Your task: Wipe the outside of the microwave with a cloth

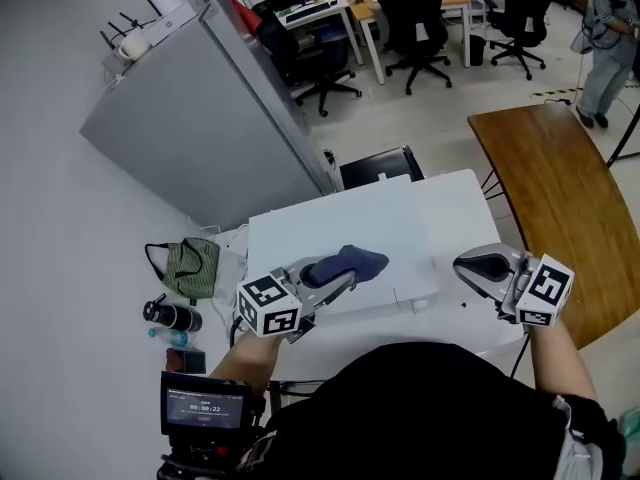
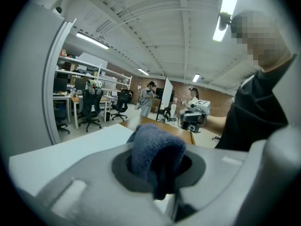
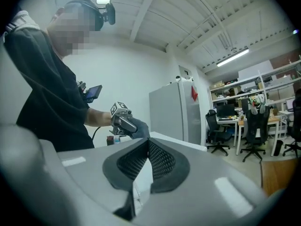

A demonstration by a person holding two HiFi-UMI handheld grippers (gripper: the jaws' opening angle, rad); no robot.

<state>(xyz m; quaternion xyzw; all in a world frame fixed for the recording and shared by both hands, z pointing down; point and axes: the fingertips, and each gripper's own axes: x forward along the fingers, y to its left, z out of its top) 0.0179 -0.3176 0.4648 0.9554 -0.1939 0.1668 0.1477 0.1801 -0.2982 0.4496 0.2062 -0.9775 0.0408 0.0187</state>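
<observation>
At the far left a plain white wall (image 1: 50,218) runs down the head view. A tall grey fridge (image 1: 200,118) stands against it with small white things on top. Below the fridge, on the left end of the white table (image 1: 465,203), lie a green pouch (image 1: 190,268) and a dark bottle (image 1: 172,316). A small screen (image 1: 205,406) sits at the lower edge near the person's body.

The left gripper (image 1: 325,276) is pinched on a dark blue cloth (image 1: 352,262). Its own view shows the cloth bunched up between the pads. The cloth lies on the flat top of the white microwave (image 1: 340,218), toward its front left. The microwave stands in the middle of the table, and a black chair (image 1: 380,165) shows behind it.

To the right of the microwave the right gripper (image 1: 482,267) is over the table's front right part. Its jaws are pressed together at the tips with nothing between them. Whether it touches the table cannot be told.

Further right a brown wooden table (image 1: 560,198) curves away on the pale floor (image 1: 430,118). Along the top of the view are white desks (image 1: 350,8) and black office chairs (image 1: 415,18). A person (image 1: 605,38) stands at the upper right. The gripper views show a white ribbed ceiling with strip lights and shelves along the far wall.
</observation>
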